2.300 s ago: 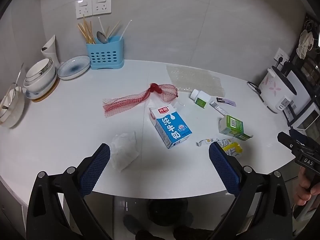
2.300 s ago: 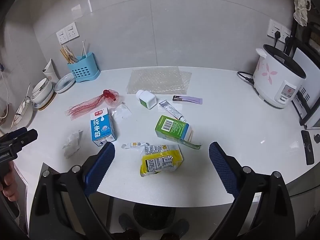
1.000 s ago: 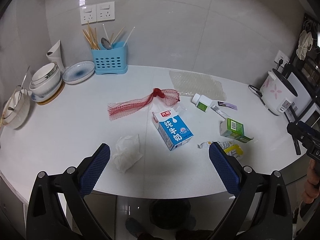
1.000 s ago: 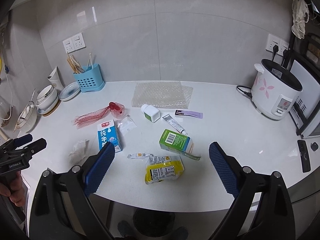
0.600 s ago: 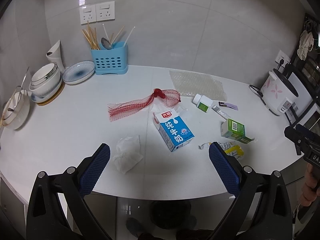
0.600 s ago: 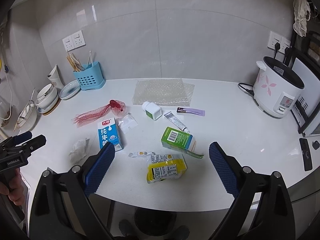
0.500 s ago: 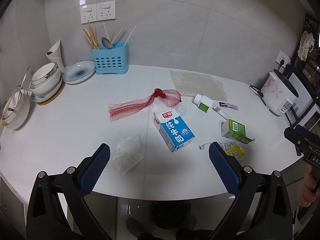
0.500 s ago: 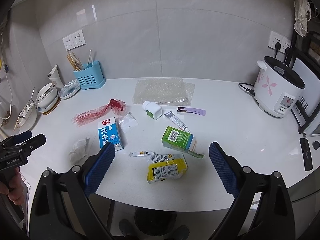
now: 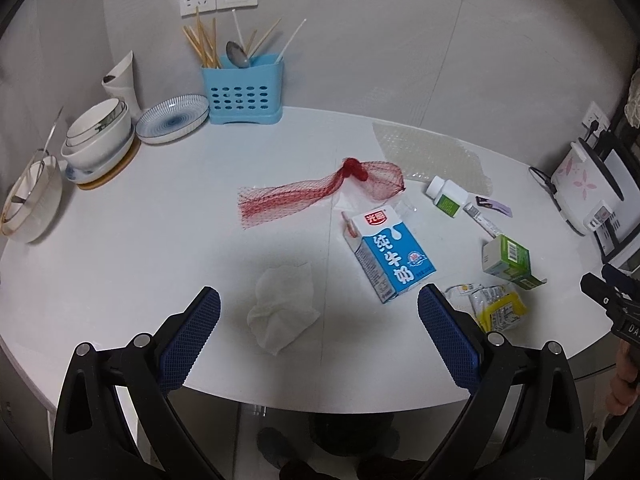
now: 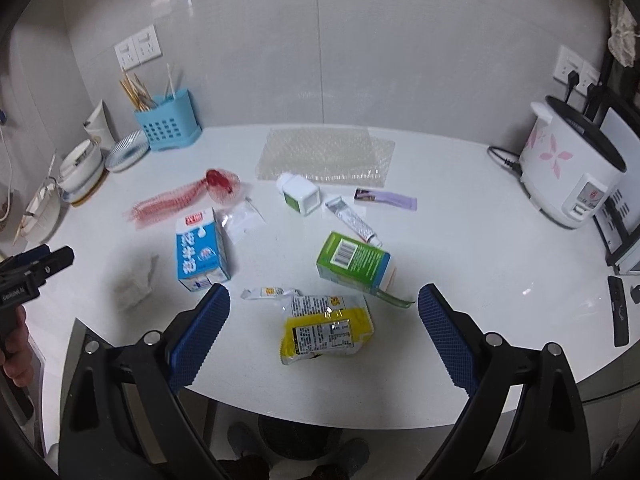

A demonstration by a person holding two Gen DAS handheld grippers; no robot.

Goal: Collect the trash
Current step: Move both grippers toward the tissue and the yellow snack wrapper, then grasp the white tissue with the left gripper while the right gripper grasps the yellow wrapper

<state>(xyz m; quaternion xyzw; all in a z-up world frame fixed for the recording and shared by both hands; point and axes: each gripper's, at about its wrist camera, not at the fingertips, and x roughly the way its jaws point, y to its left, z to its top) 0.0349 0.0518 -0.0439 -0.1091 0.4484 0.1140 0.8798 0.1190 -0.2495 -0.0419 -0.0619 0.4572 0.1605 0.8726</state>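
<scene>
Right wrist view is motion-blurred on its left side; my crumpled tissue (image 10: pixel 134 282) reads only as a pale smear left of the milk carton (image 10: pixel 200 250). Carton: boxy, blue-white, lying flat on the white counter (image 10: pixel 460 240). Glossy yellow wrapper (image 10: pixel 326 330) lies in front of it, red mesh net (image 9: pixel 316 196) behind. Left gripper (image 9: pixel 319 334) and right gripper (image 10: pixel 324 334): jaws spread wide, holding nothing.

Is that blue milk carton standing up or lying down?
Lying down. The milk carton rests flat on the counter, its printed front facing up and its top toward the wall.
</scene>
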